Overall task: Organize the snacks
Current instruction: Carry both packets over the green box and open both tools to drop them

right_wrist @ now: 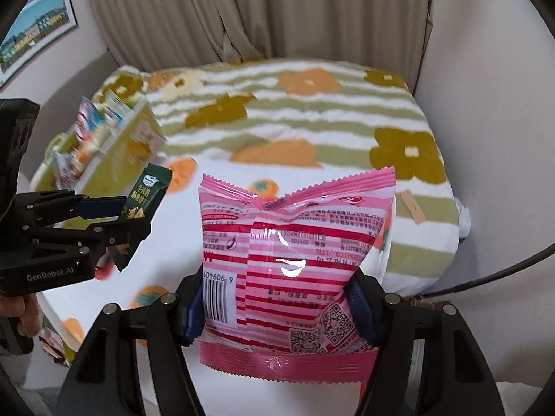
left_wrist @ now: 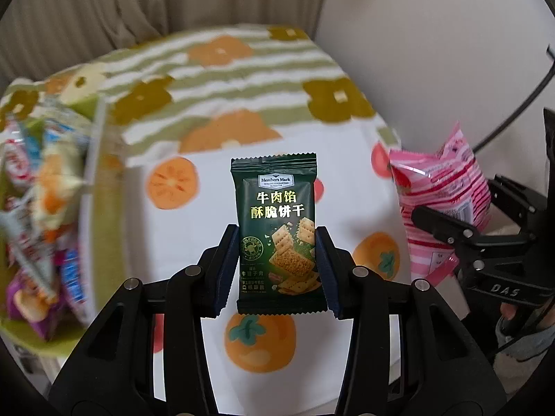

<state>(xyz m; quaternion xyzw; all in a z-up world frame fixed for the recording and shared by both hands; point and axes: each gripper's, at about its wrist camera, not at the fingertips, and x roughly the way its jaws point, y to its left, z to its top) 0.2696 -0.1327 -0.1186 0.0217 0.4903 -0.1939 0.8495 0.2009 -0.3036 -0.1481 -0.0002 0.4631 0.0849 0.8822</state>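
Left of the left gripper (left_wrist: 277,270), which pinches an upright green packet (left_wrist: 275,228), lies the box (left_wrist: 95,145); the right gripper (right_wrist: 277,308) clamps a pink bag (right_wrist: 295,260).

Left black two-finger gripper w/ blue pads (left_wrist: 277,263) is pointing steeply down, jaws clamping a dark green cracker packet (left_wrist: 277,228) upright. Right black gripper w/ blue pads (right_wrist: 277,306) is angling down too, pads pressing both sides of a pink striped snack bag (right_wrist: 295,267).

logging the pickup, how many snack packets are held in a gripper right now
2: green cracker packet in the left gripper, pink striped packet in the right gripper.
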